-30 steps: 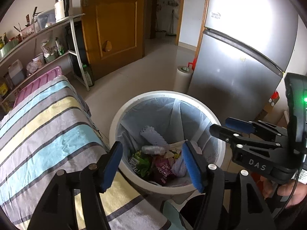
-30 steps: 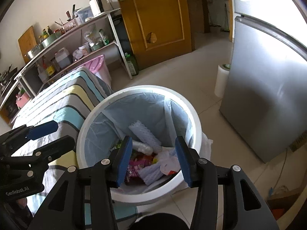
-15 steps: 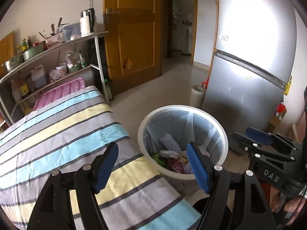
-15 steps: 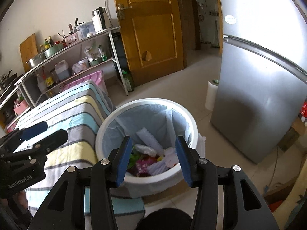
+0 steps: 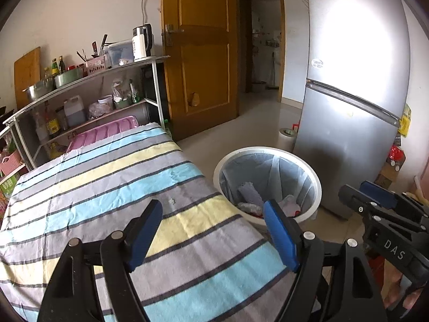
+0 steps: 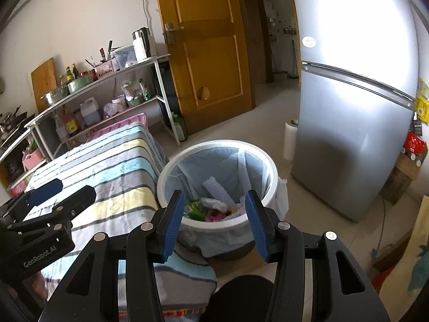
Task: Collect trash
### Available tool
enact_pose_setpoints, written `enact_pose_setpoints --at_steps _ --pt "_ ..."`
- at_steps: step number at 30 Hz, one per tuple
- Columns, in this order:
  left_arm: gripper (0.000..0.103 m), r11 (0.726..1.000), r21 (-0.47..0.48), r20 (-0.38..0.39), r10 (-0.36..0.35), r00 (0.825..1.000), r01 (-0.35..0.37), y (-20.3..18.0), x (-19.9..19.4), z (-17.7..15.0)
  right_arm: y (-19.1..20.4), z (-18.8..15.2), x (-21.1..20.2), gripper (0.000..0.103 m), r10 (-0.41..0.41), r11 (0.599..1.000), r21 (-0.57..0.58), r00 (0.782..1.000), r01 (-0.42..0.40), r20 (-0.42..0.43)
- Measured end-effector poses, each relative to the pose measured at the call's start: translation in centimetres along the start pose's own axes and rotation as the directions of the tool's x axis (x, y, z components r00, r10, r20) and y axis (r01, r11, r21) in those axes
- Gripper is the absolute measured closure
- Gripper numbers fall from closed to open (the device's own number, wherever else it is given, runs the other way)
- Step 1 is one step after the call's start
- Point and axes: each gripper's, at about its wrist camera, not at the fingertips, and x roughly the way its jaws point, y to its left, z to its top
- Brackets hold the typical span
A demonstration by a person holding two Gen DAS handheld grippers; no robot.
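Both tongs empty above striped counter, trash sitting in the bin

Nearest: left tongs [image 5: 213,232] over the striped cloth [image 5: 107,187] on the counter, jaws opening, nothing between the blue pads; right tongs [image 6: 213,221] beside them, released and empty, framing the near rim of the bin. White round bin [image 6: 166,174] on the floor just off the counter's corner, lined with a pale blue bag, trash [image 6: 211,209] piled at the bottom: green and pink wrappers, crumpled plastic, a pale ridged strip. Small white crumb [image 5: 171,201] on the cloth near the left tongs. Beyond the bin: silver fridge [image 5: 348,107], white roll [image 5: 287,136] against its foot, metal shelf [image 5: 88,77] of bottles and pots, brown door [image 5: 203,53]
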Motion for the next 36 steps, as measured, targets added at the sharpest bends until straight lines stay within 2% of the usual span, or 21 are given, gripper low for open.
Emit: enact_pose_setpoints --at_steps 7,36 --pt "0.023 1.000 0.006 -0.003 -0.018 1.000 0.018 -0.3 -0.4 -0.8 0.6 -1.1 -1.1 0.055 -0.037 0.999 -0.014 0.999 0.037 0.020" --pt "0.023 1.000 -0.003 -0.016 -0.002 1.000 0.002 -0.2 -0.9 -1.7 0.8 -1.8 -1.8 0.055 -0.035 0.999 -0.007 0.999 0.035 0.038"
